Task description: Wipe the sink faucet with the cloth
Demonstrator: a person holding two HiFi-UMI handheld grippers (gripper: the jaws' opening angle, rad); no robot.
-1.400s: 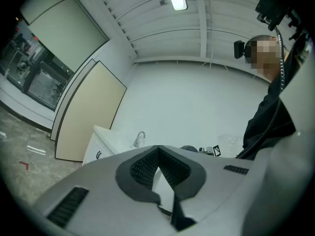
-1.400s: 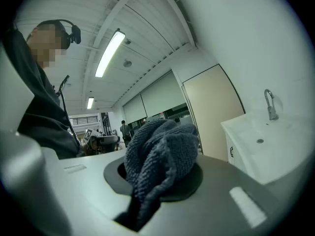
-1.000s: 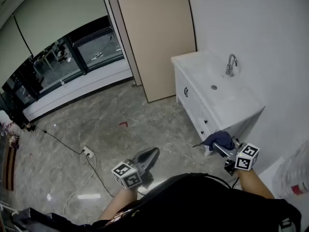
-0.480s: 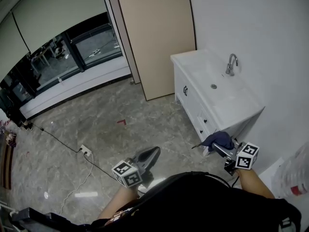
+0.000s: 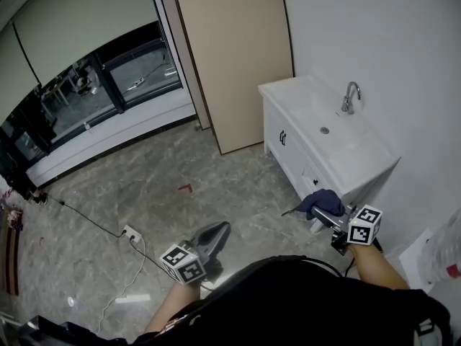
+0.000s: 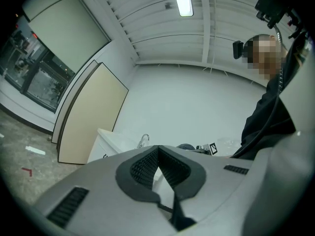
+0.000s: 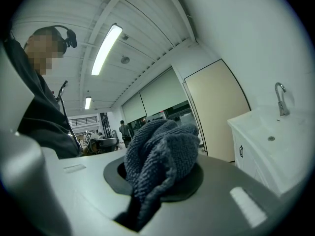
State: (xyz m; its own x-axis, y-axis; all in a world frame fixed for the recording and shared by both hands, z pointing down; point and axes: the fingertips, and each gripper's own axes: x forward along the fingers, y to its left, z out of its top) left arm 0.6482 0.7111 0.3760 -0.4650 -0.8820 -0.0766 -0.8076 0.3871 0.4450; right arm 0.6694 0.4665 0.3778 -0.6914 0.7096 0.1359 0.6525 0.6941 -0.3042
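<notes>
Right gripper [image 5: 322,212] is clamping the cloth [image 5: 325,201], well short of the faucet [image 5: 350,97]. Left gripper [image 5: 220,230] is hanging empty, jaws together. Approach step, I'd say: cloth is needing carrying up to the faucet.

Your cloth [image 7: 157,151] is a rough, dark-blue terry weave. On the smooth, glossy white counter [image 5: 302,105] the faucet [image 5: 350,96] is shiny polished metal. Below the counter, the floor [image 5: 144,186] looks like glossy marbled stone.

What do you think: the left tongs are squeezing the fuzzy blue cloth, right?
Not quite. It's the right tongs that are squeezing the fuzzy blue cloth, as the right gripper view shows. The left tongs are shut with nothing in them.
</notes>
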